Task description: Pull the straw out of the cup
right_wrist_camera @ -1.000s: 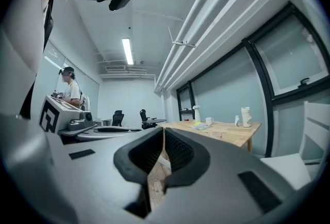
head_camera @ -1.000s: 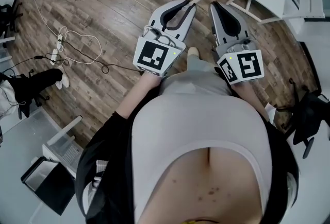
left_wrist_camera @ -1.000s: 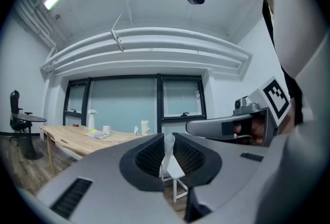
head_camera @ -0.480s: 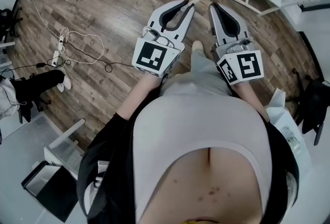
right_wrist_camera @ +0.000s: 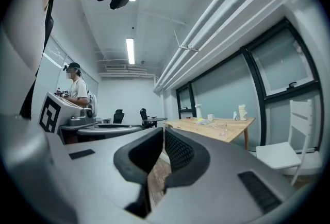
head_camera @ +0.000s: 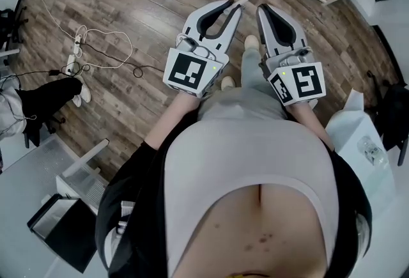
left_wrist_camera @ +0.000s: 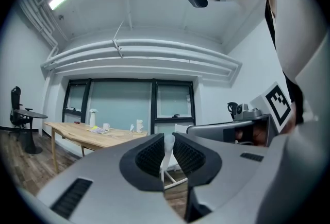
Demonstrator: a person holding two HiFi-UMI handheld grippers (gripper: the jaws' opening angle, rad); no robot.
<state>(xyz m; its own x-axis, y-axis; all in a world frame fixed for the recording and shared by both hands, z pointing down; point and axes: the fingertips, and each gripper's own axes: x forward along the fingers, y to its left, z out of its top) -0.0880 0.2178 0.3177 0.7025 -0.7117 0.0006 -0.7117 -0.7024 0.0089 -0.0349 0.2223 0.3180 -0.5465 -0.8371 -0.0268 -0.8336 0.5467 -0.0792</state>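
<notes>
With L gripper [head_camera: 239, 2] clamped on thin white straw [left_wrist_camera: 167, 150], R gripper [right_wrist_camera: 163, 133] closed empty & no cup in view, reads as pull prob. done, set-down left.

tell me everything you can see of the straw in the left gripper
The straw is a thin, pale, whitish tube that looks like plastic. It is pinched between the dark ribbed fingers of the left gripper, which is shut on it. In the head view a short end pokes out past the fingertips. It is carried in the air over the wood floor, and only the fingers touch it.
</notes>
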